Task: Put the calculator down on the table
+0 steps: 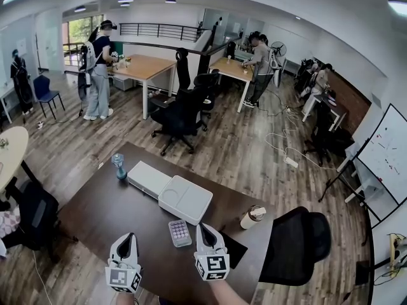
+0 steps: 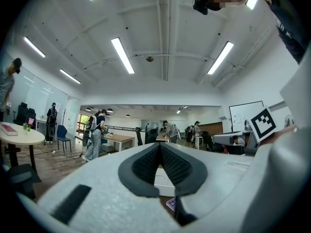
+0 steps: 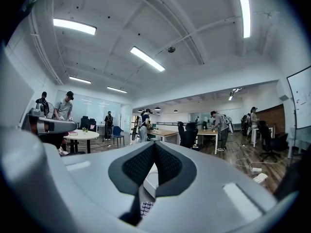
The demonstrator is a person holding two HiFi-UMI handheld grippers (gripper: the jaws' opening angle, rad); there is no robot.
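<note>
From the head view, can see the calculator [image 1: 180, 232] lying flat on the dark bench [image 1: 108, 208], between the left gripper [image 1: 129, 237] and the right gripper [image 1: 203, 229], just left of the right jaws. Ahead of both jaws, a white box [image 1: 184, 199].

In the left gripper view, find the jaws clenched on nothing, with a calculator corner [image 2: 171, 204] low and right of them.

In the right gripper view, find the jaws clenched and empty too, with calculator keys [image 3: 145, 208] below them, slightly left.
</note>
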